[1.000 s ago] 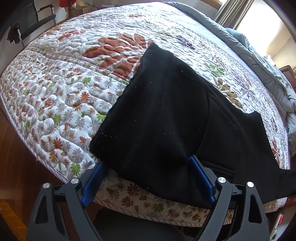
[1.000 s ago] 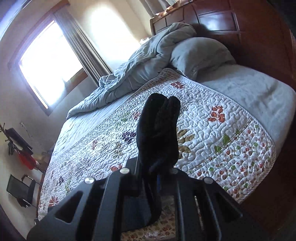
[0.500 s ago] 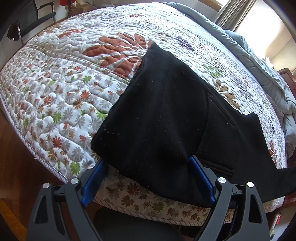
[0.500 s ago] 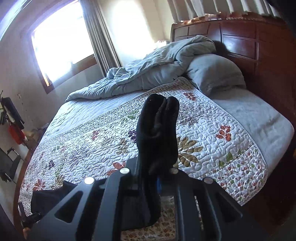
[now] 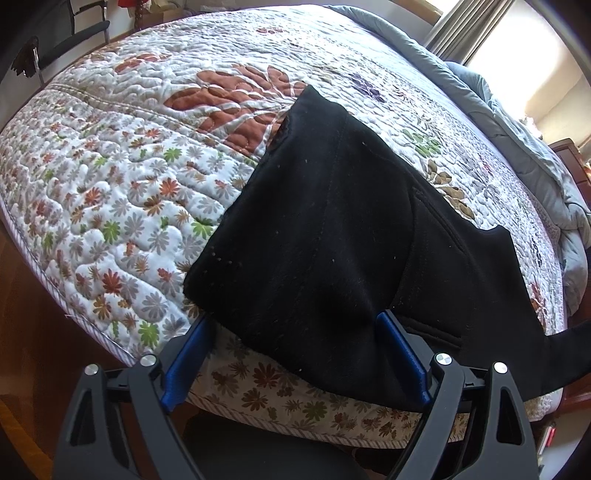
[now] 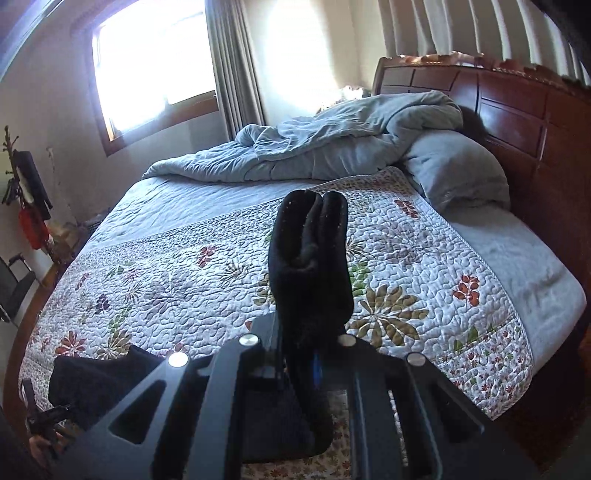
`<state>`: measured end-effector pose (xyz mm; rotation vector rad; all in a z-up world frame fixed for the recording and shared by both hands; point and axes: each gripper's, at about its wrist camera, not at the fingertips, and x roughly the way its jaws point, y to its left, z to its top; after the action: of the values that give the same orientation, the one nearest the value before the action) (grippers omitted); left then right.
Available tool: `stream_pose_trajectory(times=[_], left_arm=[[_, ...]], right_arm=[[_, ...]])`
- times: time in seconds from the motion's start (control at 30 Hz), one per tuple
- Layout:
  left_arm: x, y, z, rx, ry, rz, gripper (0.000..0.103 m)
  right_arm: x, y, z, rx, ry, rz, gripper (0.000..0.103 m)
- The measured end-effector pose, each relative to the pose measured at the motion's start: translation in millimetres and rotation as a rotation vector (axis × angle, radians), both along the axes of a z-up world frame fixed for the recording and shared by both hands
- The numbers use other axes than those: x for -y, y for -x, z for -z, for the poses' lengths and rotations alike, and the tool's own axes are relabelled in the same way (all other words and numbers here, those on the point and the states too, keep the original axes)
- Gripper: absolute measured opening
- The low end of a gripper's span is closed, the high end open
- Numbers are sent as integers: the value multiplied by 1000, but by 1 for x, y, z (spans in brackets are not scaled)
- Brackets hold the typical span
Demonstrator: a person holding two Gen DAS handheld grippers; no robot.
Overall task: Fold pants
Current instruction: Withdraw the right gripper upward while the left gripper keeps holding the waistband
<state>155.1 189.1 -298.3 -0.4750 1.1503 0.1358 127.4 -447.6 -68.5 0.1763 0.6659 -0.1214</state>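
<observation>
The black pants (image 5: 332,229) lie spread on the floral quilt (image 5: 122,206) near the bed's front edge. Their near hem drapes over the tips of my left gripper (image 5: 295,321), hiding them. Its blue fingers (image 5: 184,354) stand wide apart and do not pinch the cloth. One strip of the pants (image 5: 554,354) runs off to the right. In the right wrist view my right gripper (image 6: 314,354) is shut on a bunched end of the pants (image 6: 310,266), which sticks up between its fingers above the quilt (image 6: 406,258). The rest of the pants (image 6: 96,380) and the left gripper (image 6: 40,417) show at lower left.
A crumpled grey duvet (image 6: 351,140) and a pillow (image 6: 454,170) lie at the head of the bed against a wooden headboard (image 6: 517,107). A bright window (image 6: 147,62) lies beyond the bed. A black chair (image 5: 85,33) stands past the far corner, with wooden floor (image 5: 26,332) beside the bed.
The right gripper has swung and rolled with the bunched cloth, levelling its view of the bed. The spread pants and the left gripper have come into sight at lower left. The left gripper has barely moved.
</observation>
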Motion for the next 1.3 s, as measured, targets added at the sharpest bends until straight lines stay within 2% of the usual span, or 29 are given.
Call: stream_pose_trajectory(times=[0.47,0.93,1.3], left_arm=[[-6,4,0,11,27,10,90],[-11,7,-1,26,55,31,92],[-18,12,-2,34,67,39,92]], right_arm=[[-67,-18,3,-31,142,-103,10],[-126,-30,19,-77,202,-198,10],[-162,-31,32,-99,307,-254,10]])
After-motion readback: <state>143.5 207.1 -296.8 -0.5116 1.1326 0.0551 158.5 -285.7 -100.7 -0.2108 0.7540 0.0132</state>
